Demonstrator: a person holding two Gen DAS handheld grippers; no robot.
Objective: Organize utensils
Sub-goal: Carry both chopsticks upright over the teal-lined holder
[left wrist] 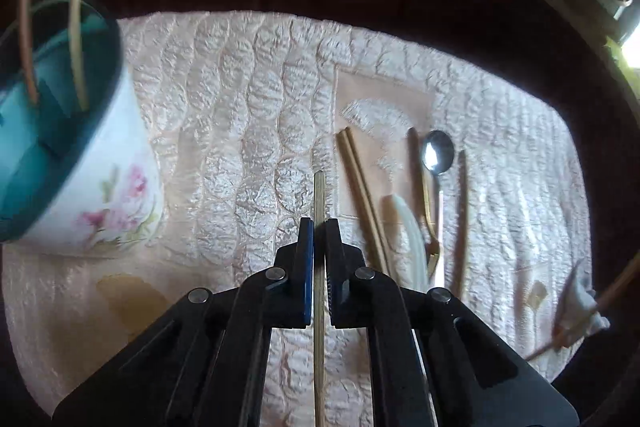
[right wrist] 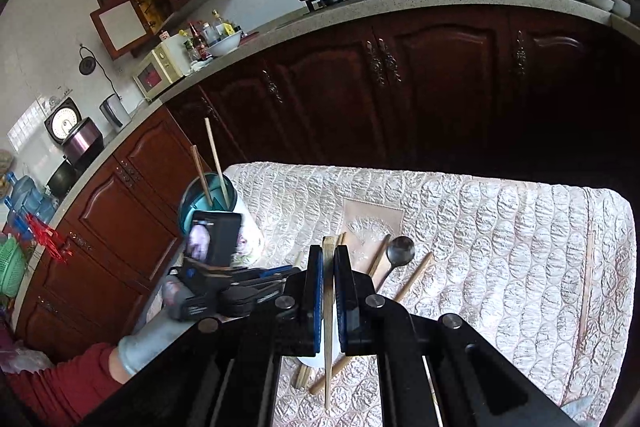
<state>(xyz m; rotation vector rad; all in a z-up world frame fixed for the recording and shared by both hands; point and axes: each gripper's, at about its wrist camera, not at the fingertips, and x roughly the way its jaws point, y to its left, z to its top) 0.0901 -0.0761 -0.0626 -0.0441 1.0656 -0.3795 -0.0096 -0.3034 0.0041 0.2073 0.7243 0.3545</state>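
A: Left to right, what's on the tabletop [left wrist: 240, 131]?

B: Far left, the floral holder [left wrist: 100, 187] with the teal insert, two sticks standing in it. The quilted cloth covers the rest.

A: Left gripper [left wrist: 319, 227]?

B: Fingers clenched on a single chopstick [left wrist: 319, 195]. It runs straight between the pads and its tip pokes out past them, over the cloth.

A: And right of that?

B: A loose pile: a chopstick pair [left wrist: 360, 183], a white spoon [left wrist: 404, 227], a gold fork [left wrist: 426, 203], a steel spoon [left wrist: 438, 151], then one more brown stick [left wrist: 463, 211]. All lying flat, close together.

A: Right gripper [right wrist: 329, 259]?

B: Fingers clamped on another chopstick [right wrist: 329, 307], which hangs down between them above the pile. In its view the left gripper sits beside the holder, gloved hand [right wrist: 160, 331] and red sleeve [right wrist: 64, 383] behind it.
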